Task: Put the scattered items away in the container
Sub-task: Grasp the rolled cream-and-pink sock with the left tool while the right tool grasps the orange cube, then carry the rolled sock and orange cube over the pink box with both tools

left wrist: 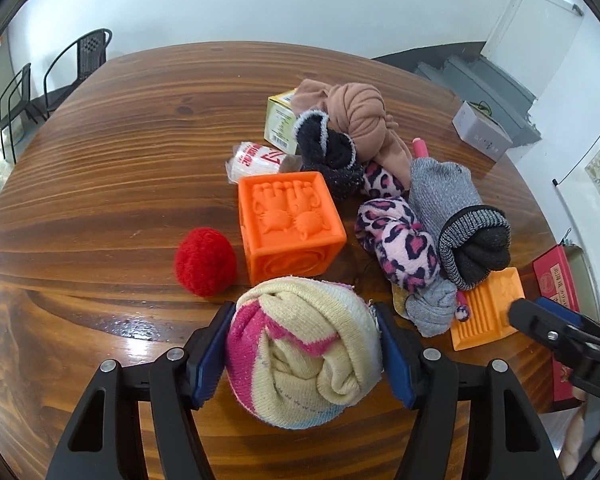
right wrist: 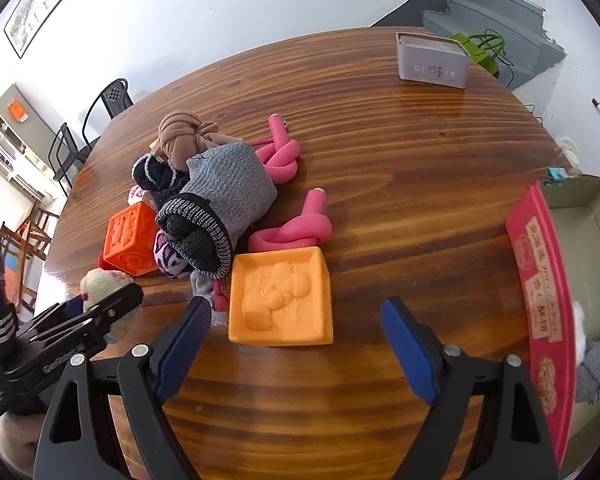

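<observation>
The left gripper point(left wrist: 302, 350) holds the rolled cream and pink sock point(left wrist: 304, 354) between its 2 blue pads, which press on both sides of the roll, so the jaws stand about half closed around it; the sock seems just lifted off the wooden table point(left wrist: 120, 160), at the near edge of the pile. The right gripper point(right wrist: 296, 344) is wide open and holds nothing; it hovers over bare wood, with the pale orange block point(right wrist: 282, 300) just beyond its left finger.

The container point(right wrist: 540, 280), a red box with an olive inside, stands at the far right of the table in the right wrist view; 1 grey piece already lies in it.

What can go wrong, as I judge it:

1. The sock is soft and only rolled, not tied; if the pads bite only the outer layer, the roll may open and hang, and then drag over the pile during the carry.
2. The way to the container passes over the leopard sock point(left wrist: 400, 248), the grey sock roll point(left wrist: 460, 220) and the pale orange block; a low carry may push these, or knock the orange cube point(left wrist: 292, 224) or the red pompom point(left wrist: 205, 261) toward the edge.
3. The 2 grippers are near each other, the right one sits between the sock and the box; they may collide if both move at once.
4. The red wall of the container is high; a release too early may leave the sock on the rim or outside.
</observation>
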The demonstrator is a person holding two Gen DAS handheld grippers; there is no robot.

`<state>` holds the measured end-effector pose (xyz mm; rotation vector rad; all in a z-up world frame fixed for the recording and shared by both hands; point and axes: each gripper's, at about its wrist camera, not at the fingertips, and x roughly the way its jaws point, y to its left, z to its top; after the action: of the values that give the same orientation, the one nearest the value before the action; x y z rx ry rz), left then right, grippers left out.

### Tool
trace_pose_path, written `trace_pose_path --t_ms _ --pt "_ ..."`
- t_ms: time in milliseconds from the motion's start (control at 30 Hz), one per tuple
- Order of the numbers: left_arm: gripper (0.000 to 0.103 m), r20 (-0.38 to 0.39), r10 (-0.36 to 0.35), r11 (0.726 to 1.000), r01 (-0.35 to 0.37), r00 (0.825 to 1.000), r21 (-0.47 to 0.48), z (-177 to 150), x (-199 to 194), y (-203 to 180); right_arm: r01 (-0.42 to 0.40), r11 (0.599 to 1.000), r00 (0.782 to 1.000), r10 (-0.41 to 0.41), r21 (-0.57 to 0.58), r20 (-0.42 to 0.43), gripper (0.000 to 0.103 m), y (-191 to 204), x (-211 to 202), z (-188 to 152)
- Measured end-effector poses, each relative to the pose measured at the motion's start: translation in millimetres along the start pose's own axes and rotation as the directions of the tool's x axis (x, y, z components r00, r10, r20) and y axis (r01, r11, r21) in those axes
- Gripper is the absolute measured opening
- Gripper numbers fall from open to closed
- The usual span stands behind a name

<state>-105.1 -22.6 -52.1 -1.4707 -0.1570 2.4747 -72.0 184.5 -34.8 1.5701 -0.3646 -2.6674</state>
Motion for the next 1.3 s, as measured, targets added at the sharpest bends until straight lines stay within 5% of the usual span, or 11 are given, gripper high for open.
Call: trace_pose_path --t_ms 367,500,933,1300 --pt "0.068 -0.001 -0.008 1.0 0.008 1.0 -0.028 -11.9 -16.2 4.6 0.098 0.993 0.994 -0.101 -0.064 -0.04 0.088 7.5 39.6 3.5" --pt "0.068 -0.006 -0.004 0.999 0.004 1.0 -0.038 -15.7 -18.7 3.0 0.047 0.995 0.996 -0.053 -0.086 -0.068 0.058 6.9 43.8 2.3" --pt "0.068 0.022 0.01 0.999 -0.009 1.0 -0.05 -27.7 -40.3 -12.4 0.002 0.992 1.0 -0.005 -0.122 -0.025 0.057 0.3 -4.8 -16.9" --pt "0.068 0.056 -0.034 0.999 0.034 0.998 0.011 -33.0 -56.0 -70.3 -0.004 0.996 0.998 0.01 -0.088 0.066 0.057 -33.5 -70.5 -26.8"
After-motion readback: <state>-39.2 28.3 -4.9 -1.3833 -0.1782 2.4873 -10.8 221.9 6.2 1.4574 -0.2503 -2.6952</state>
